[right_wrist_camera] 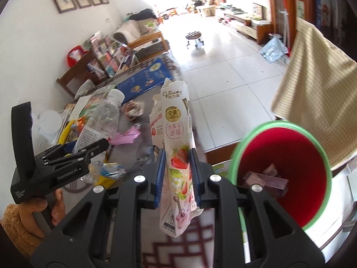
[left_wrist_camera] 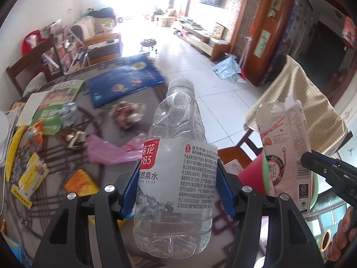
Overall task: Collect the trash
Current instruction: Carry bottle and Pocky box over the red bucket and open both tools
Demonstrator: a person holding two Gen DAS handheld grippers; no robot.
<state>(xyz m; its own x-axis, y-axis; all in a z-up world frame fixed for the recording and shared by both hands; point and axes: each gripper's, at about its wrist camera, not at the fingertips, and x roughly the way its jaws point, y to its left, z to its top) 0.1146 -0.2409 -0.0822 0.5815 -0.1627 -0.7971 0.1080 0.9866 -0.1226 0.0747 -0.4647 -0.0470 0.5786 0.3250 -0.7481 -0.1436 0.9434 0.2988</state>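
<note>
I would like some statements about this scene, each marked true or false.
1. The left tongs hold a clear water bottle. True.
2. The right tongs are empty. False: they grip a pink strawberry snack box.
3. The bin is red inside with a green rim. True.
4. The bin has nothing inside. False: a purple box lies in it.
5. The bottle's cap is missing. False: a white cap is on.

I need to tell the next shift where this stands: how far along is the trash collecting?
Done: the red bin already holds a couple of small boxes. In hand: the left tool grips a water bottle, and the right tool grips a strawberry snack box. Left: a pink bag, wrappers and other litter on the table.
</note>
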